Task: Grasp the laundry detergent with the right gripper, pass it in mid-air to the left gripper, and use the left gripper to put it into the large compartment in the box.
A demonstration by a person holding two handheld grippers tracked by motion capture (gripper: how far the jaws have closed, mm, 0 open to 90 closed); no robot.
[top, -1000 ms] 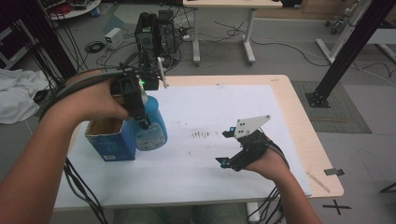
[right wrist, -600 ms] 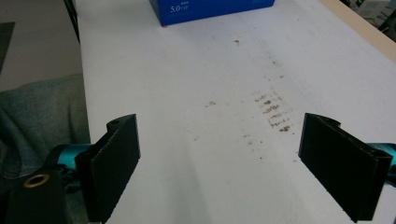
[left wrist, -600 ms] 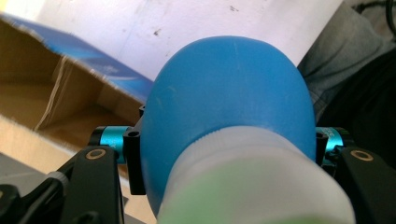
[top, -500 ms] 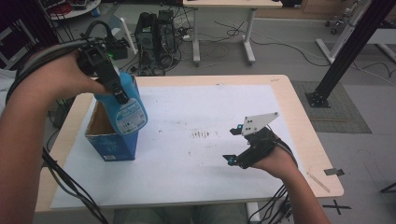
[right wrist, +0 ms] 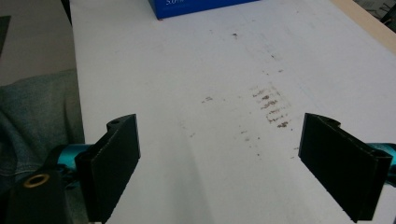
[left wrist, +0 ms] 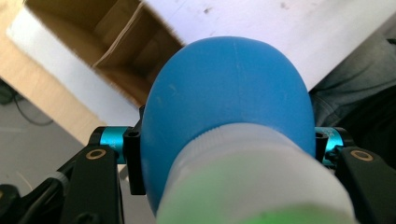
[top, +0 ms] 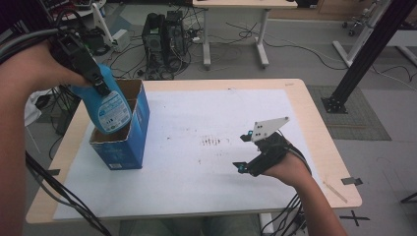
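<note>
left gripper (top: 96,81) clamping the blue bottle (top: 109,108), now lifting it leftward over the open blue box (top: 129,137), right gripper (top: 248,152) staying put, jaws wide, holding nothing

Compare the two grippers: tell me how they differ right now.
The left gripper is shut on the blue bottle, held tilted over the open blue box; the right gripper is open with nothing between its jaws. The left gripper is raised at the table's left edge; the right gripper sits low over the white table cover. Both have black jaws with turquoise fittings.
</note>
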